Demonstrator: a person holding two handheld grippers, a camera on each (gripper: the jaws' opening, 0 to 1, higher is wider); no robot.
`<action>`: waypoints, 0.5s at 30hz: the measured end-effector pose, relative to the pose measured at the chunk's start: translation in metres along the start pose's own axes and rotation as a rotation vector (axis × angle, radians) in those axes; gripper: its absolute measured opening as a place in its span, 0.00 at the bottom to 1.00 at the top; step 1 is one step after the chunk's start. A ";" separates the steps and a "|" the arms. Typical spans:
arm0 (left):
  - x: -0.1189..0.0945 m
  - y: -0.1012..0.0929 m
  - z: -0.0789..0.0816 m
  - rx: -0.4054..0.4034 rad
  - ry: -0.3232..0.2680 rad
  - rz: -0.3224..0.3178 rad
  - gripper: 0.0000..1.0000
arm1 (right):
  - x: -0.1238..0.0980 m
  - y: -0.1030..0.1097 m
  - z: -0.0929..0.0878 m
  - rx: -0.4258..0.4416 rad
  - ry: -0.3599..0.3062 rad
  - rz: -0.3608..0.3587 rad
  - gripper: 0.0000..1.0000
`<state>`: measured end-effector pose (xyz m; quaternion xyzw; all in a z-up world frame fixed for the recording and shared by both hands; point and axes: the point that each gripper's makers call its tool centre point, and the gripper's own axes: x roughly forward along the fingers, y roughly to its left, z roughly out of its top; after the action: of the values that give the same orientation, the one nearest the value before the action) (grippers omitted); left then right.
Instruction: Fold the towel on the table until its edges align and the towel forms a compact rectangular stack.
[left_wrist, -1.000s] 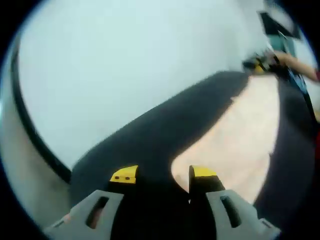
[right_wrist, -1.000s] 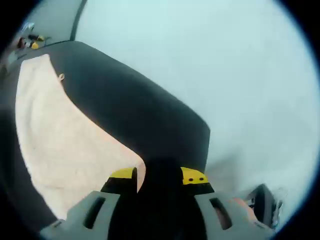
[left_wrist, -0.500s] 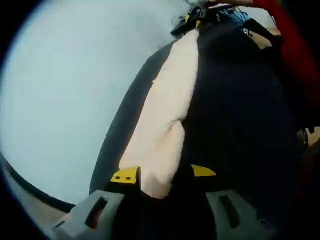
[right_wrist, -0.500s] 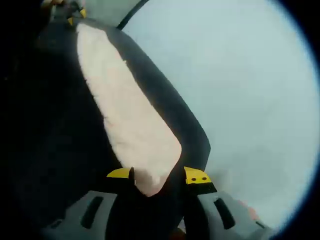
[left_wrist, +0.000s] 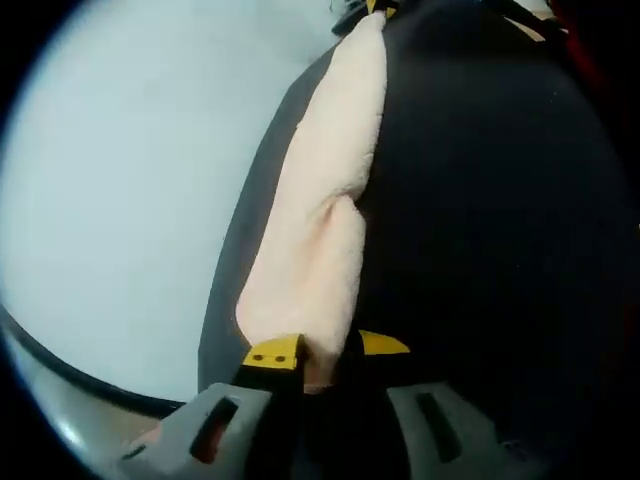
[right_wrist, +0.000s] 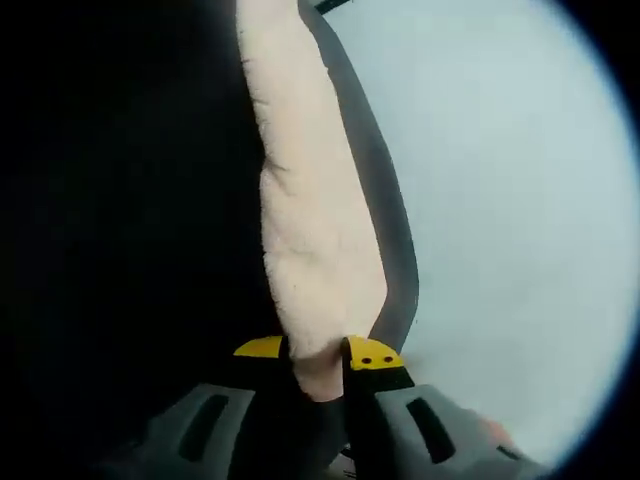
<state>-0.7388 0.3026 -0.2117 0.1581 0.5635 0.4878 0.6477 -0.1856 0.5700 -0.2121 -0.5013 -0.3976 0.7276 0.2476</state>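
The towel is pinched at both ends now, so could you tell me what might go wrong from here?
1. The left tool and right tool each hold just a corner of the towel; it could slip free.
2. The towel hangs as a narrow, bunched strip over the dark mat, so its edges may land misaligned.

Left gripper view: towel (left_wrist: 325, 190) pinched between the fingers (left_wrist: 276, 356), stretching ahead and away from them as a long strip. Mat (left_wrist: 480, 230) right of the fingers, bench (left_wrist: 130, 190) left. Right gripper view: towel (right_wrist: 315, 220) between the fingers (right_wrist: 368, 357), running ahead; mat (right_wrist: 130, 230) left, bench (right_wrist: 500, 200) right.
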 end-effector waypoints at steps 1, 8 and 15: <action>0.001 0.000 -0.001 0.001 -0.003 0.003 0.07 | -0.001 0.001 -0.002 -0.003 0.003 -0.001 0.14; 0.000 0.008 -0.022 -0.088 -0.007 0.011 0.00 | -0.006 0.008 -0.019 -0.011 0.014 -0.009 0.02; 0.001 0.006 -0.029 -0.208 -0.085 -0.007 0.00 | -0.005 0.003 -0.037 0.125 -0.010 -0.037 0.01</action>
<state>-0.7671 0.2964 -0.2167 0.1088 0.4824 0.5341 0.6857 -0.1490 0.5767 -0.2183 -0.4740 -0.3617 0.7487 0.2897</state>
